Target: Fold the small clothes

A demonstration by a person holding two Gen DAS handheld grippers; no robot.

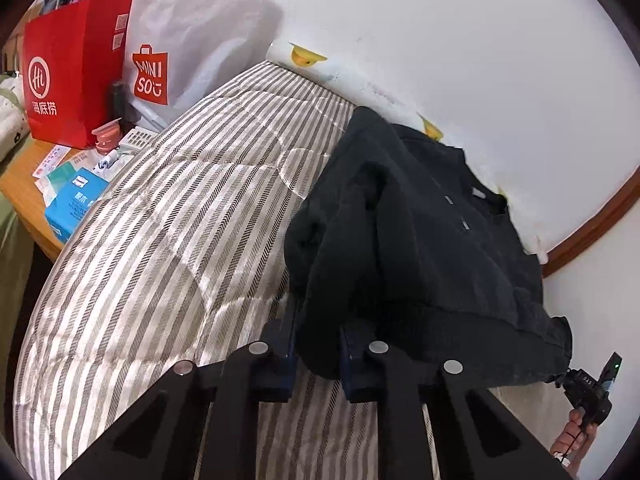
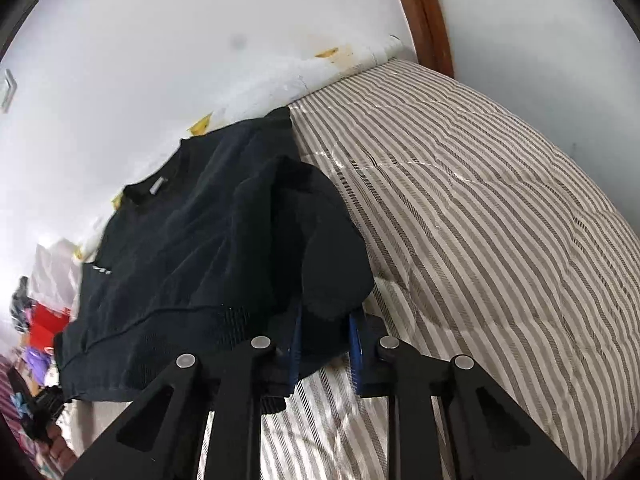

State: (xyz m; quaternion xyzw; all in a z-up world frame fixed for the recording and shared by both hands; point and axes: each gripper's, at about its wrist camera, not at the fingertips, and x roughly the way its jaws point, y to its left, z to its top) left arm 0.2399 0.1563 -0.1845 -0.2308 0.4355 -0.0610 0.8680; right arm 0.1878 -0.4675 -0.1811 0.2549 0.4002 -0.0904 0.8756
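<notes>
I have the black top (image 1: 420, 240) lying on the striped quilt (image 1: 168, 220), close against the white wall (image 1: 460, 60), with its near hem edge lifted off the bed. My left gripper (image 1: 316, 344) is pinched onto a bunched fold at one bottom corner, and my right gripper (image 2: 326, 338) is pinched onto the other corner, cloth filling the gap between both pairs of pads. I judge the top light and very soft, a thick knit that sags in folds wherever I do not hold it (the ribbed hem looks the firmest part, so that is where I would keep my grip). It should not slip much, being fuzzy rather than slick. Room is uneven: the wall sits right behind the collar, so there is little space to push away from me, while the quilt runs open on both sides and toward me. On my left the bed ends at a wooden table (image 1: 24, 196) crowded with a red bag (image 1: 72, 68) and white bag (image 1: 192, 32), well apart from the cloth.
</notes>
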